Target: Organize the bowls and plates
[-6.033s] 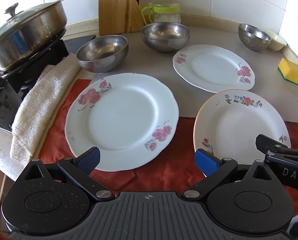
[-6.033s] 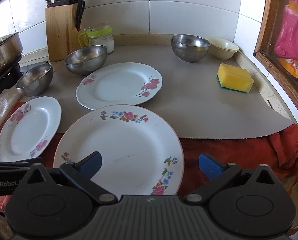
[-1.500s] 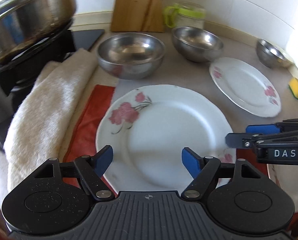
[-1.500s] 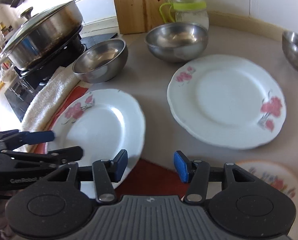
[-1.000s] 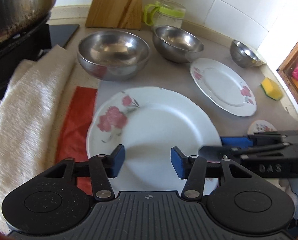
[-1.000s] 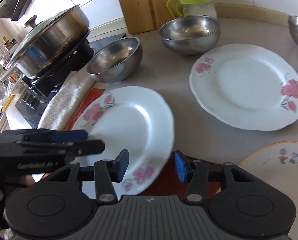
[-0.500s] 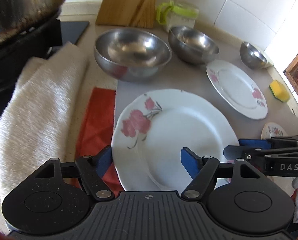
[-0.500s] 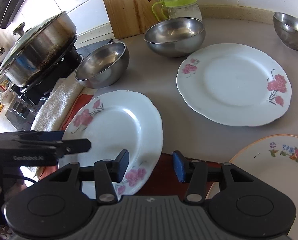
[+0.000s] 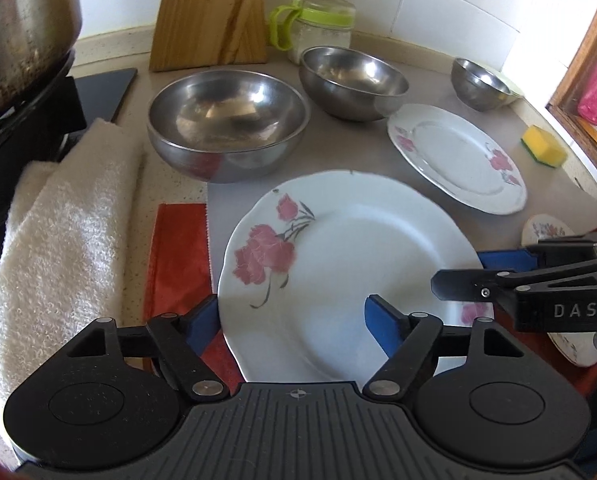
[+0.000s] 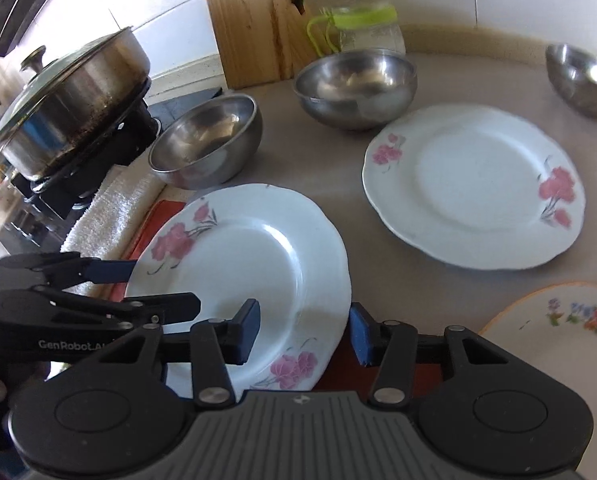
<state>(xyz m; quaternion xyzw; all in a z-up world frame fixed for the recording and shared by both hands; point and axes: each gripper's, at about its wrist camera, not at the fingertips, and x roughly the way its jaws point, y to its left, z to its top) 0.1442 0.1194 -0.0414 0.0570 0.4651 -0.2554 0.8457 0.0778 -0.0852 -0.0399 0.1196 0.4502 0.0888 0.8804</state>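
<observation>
My left tongs point(image 9: 290, 320) have just spread open off the pink-flowered plate point(image 9: 338, 264); my right tongs point(image 10: 304, 332) are closing across its rim, taking over for stacking.

The pot point(image 9: 22, 32) runs off the picture's left edge. The right gripper point(image 9: 454, 272) hides most of the small flowered plate point(image 9: 546, 232). The jar point(image 10: 372, 26) looks blurred.

Plate between both grippers
The plate point(image 9: 338, 264) lies ahead of the left gripper point(image 9: 294, 322); a bowl point(image 9: 226, 136) sits beyond, towel point(image 9: 62, 236) left, the right gripper point(image 9: 494, 272) at its right.
</observation>
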